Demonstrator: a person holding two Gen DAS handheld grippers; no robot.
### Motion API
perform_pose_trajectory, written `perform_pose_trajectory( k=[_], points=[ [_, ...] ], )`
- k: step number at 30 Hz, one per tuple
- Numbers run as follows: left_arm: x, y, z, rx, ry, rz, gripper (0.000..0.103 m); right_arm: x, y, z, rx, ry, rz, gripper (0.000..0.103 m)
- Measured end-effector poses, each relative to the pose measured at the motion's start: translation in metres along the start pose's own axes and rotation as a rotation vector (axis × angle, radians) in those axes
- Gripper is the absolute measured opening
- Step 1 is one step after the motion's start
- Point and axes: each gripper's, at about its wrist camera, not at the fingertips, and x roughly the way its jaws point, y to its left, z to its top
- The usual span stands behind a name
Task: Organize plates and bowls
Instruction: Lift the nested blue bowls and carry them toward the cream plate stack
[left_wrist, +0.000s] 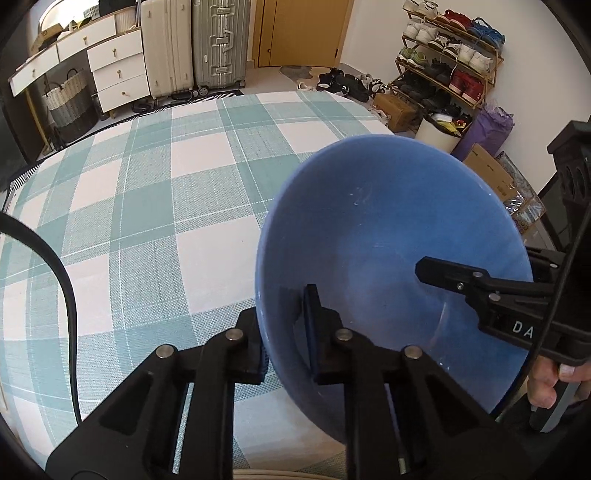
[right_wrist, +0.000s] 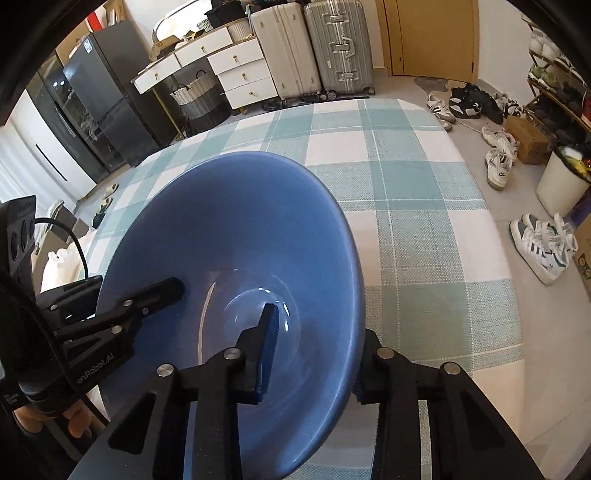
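Near the front edge of the table (left_wrist: 155, 206), toward its right side in the left wrist view, sits a blue bowl (left_wrist: 388, 229), on a cloth checked in teal and white. Both claws have it by the rim at once. The left gripper (left_wrist: 286, 332) is clenched on the rim nearest it, one finger outside the wall and the other inside the bowl. The right gripper (right_wrist: 314, 350) grips the opposite side the same way, its inner finger reaching down toward the bottom of the bowl and its outer finger against the outside wall.

The bowl is wide and its wall flares outward, so a pinch on one side alone would probably let it tip or slip; taking it from two facing sides looks meant to keep it level. Both claws point steeply downward, which suits a rim that faces up. Whether the bowl rests on the cloth or is just clear of it cannot be told.

No plates or other bowls show on the table, so where this one belongs cannot be judged. Suitcases (left_wrist: 192, 40) and a shoe rack (left_wrist: 450, 55) stand beyond the far edge.
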Motion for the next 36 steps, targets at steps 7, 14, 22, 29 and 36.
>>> perform_pose_trajectory(
  k=[7, 14, 22, 29, 36],
  points=[
    [-0.002, 0.0, 0.0, -0.004, -0.01, -0.015, 0.011, -0.002, -0.001, -0.002, -0.005, -0.021, 0.01, 0.028],
    [-0.019, 0.001, -0.002, -0.001, -0.039, -0.002, 0.01, -0.007, 0.007, -0.003, -0.02, -0.031, 0.01, 0.027],
    [-0.051, 0.005, -0.006, -0.005, -0.082, 0.013, 0.01, -0.024, 0.021, -0.004, -0.042, -0.064, 0.026, 0.027],
    [-0.083, 0.012, -0.017, -0.019, -0.113, 0.032, 0.01, -0.04, 0.04, -0.005, -0.067, -0.085, 0.041, 0.027],
    [-0.121, 0.025, -0.034, -0.042, -0.153, 0.063, 0.01, -0.057, 0.068, -0.013, -0.117, -0.103, 0.058, 0.027]
  ],
)
